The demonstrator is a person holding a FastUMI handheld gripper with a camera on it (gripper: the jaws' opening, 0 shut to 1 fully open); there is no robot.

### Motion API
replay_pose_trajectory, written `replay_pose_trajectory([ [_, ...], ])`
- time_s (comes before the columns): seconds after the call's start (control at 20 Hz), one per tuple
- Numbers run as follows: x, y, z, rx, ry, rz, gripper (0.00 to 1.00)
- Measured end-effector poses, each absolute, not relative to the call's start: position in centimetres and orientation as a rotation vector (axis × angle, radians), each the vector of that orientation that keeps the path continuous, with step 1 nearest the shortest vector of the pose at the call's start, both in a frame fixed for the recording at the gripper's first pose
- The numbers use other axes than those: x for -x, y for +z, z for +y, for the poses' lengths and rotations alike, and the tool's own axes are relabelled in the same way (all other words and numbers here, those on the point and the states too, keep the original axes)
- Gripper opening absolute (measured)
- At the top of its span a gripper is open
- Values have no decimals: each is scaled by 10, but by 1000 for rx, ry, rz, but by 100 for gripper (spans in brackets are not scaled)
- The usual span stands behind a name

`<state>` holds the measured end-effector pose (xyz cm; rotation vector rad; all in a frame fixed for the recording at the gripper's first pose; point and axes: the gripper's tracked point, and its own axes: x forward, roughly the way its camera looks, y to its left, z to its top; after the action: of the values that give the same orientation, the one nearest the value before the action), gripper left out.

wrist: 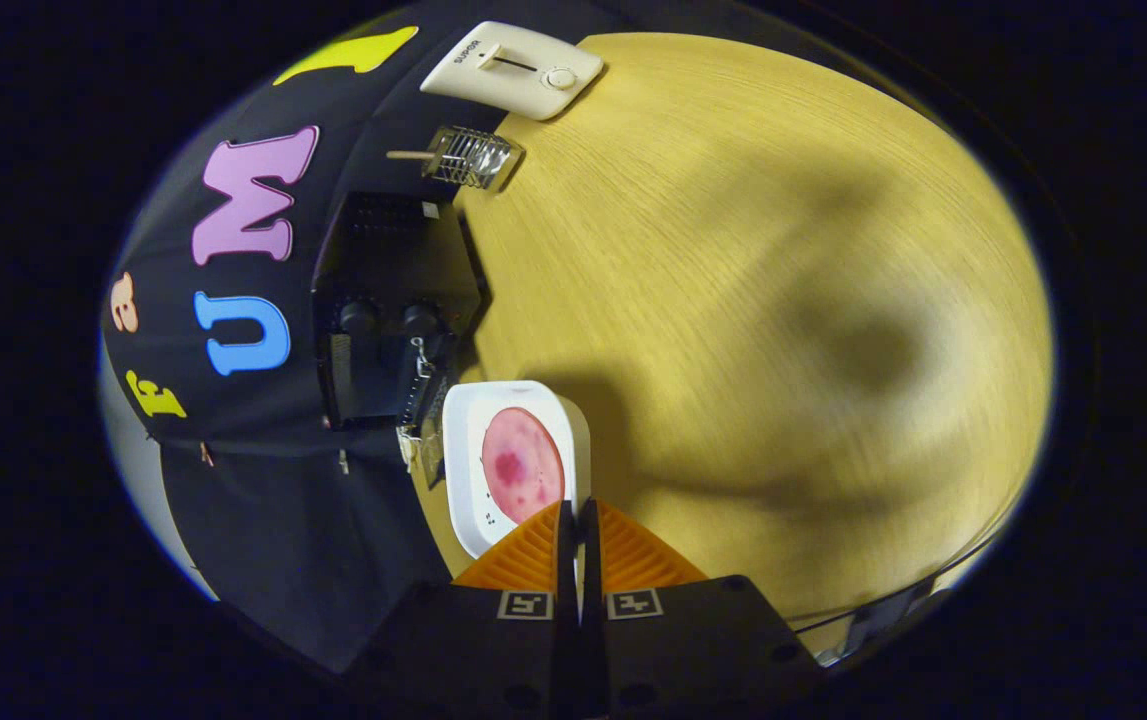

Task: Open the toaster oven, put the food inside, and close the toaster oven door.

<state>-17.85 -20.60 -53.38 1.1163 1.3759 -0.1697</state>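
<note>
Gripper (579, 515) fingers pinch the rim of the white dish (468, 470), closed on it; a pink meat slice (522, 465) lies inside. The carrying step appears under way. The black toaster oven (388, 310) stands just beyond the dish, door apparently open. A wire rack (468, 155) and a white scale (513, 68) sit well beyond, clear of the path.

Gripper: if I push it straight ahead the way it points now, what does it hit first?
The gripper, fingers nearly closed with only a thin gap, points at the white tray holding the pink food slice. It would likely meet the tray's near rim first, though height above it is unclear.
</note>
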Motion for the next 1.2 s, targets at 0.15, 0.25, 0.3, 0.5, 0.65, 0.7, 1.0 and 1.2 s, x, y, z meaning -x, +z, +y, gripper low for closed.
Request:
replay_pose_trajectory([
  [0.15,151,-515,-165,-1166,-216,1254,5],
  [0.25,128,-512,-130,-1217,-245,1185,5],
  [0.3,121,-517,-118,-1224,-261,1168,5],
  [0.5,96,-548,-64,-1258,-371,1146,5],
  [0.65,72,-571,-34,-1315,-485,1100,5],
  [0.7,63,-577,-25,-1340,-527,1073,5],
  [1.0,-2,-609,6,-1386,-700,950,5],
  [1.2,-44,-630,13,-1457,-837,833,5],
])
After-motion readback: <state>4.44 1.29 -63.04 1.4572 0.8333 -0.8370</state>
